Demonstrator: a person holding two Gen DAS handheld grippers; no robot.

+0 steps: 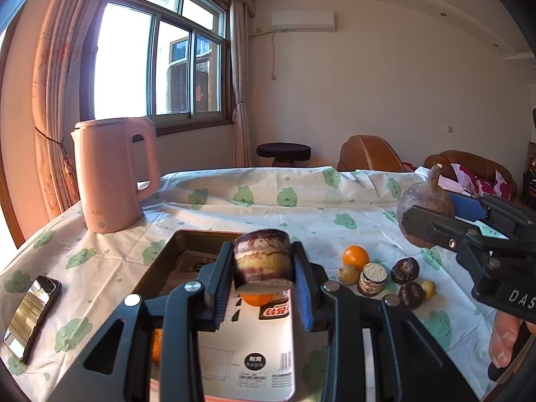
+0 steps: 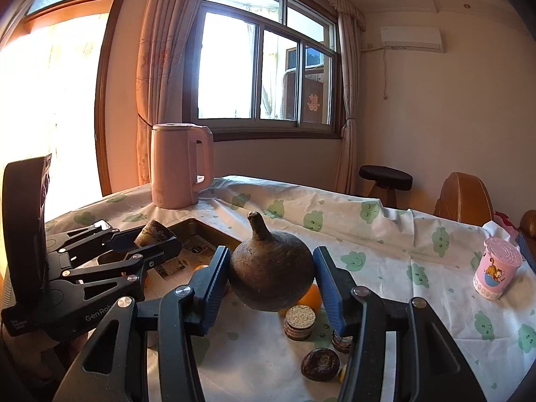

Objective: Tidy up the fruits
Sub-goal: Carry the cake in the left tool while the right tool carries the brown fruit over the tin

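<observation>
My left gripper (image 1: 263, 264) is shut on a short sugarcane piece (image 1: 263, 258) and holds it above the metal tray (image 1: 157, 261). An orange (image 1: 256, 298) lies in the tray under it. My right gripper (image 2: 271, 274) is shut on a round brown root with a pointed stem (image 2: 271, 268), held above the table; it shows at the right of the left wrist view (image 1: 423, 207). On the cloth lie an orange (image 1: 355, 257), another sugarcane piece (image 1: 372, 278), dark water chestnuts (image 1: 404, 269) and small yellow fruits (image 1: 428, 288). The left gripper also shows in the right wrist view (image 2: 157, 241).
A pink kettle (image 1: 112, 174) stands at the table's far left. A phone (image 1: 31, 315) lies at the left edge. A pink cup (image 2: 497, 268) stands at the right. A printed cardboard sheet (image 1: 248, 345) lies by the tray. Stool and sofa stand behind the table.
</observation>
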